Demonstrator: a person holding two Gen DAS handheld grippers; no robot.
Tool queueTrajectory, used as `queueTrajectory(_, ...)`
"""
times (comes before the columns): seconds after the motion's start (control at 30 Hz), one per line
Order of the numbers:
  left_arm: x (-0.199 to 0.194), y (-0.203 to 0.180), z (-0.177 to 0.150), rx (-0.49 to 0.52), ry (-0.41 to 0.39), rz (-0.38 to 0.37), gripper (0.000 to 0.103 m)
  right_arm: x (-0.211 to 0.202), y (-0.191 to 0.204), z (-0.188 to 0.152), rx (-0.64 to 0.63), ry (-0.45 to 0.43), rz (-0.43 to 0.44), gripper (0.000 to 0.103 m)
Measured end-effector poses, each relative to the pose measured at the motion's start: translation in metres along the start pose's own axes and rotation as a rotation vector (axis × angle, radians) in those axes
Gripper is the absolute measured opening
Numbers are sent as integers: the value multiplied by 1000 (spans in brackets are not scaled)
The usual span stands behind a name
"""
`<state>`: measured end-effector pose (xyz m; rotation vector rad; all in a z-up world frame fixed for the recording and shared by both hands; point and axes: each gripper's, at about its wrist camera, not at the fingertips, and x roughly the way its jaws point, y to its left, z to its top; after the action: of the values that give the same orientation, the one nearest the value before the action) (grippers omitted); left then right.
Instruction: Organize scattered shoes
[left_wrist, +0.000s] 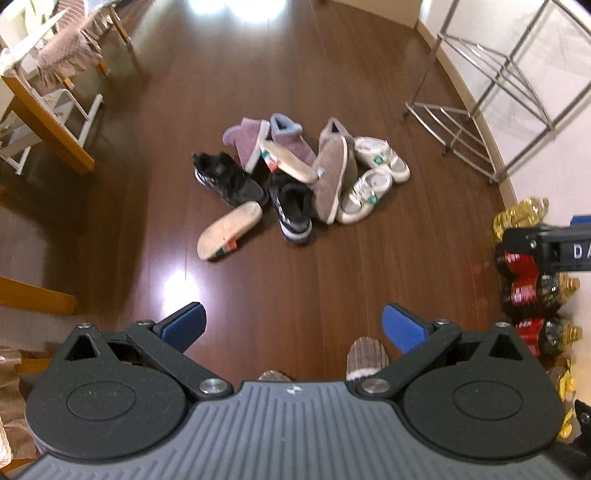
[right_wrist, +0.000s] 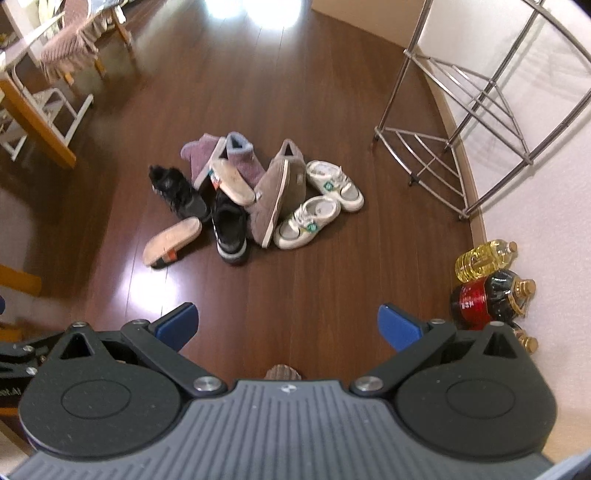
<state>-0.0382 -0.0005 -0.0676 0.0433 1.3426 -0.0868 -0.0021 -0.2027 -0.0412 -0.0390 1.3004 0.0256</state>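
Both hand-held grippers, left and right, agape above shoe pile, wire rack beyond, bottles rightward.

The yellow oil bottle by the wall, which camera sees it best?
The right wrist view: the yellow oil bottle lies whole and unblocked beside the wall. In the left wrist view it is squeezed at the edge, partly behind the other hand-held gripper's black body.

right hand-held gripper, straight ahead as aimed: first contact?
Probably bare floor. The right hand-held gripper is open and empty; the shoe pile lies farther along that line, though depth is unclear.
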Motion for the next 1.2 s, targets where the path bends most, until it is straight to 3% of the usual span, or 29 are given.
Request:
queueTrajectory(0.4,39,-22,-6,5,107,0,103,23,-13,-1,-10,68,11,103)
queueTrajectory(0.7,39,-32,2,26,113,15,103,40,-23,-3,-17,117,19,103)
queueTrajectory(0.8,44,-31,12,31,107,24,103,57,-21,9,-13,112,23,103)
queueTrajectory(1.2,46,-36,11,7,115,18,103,59,-37,14,0,91,20,103)
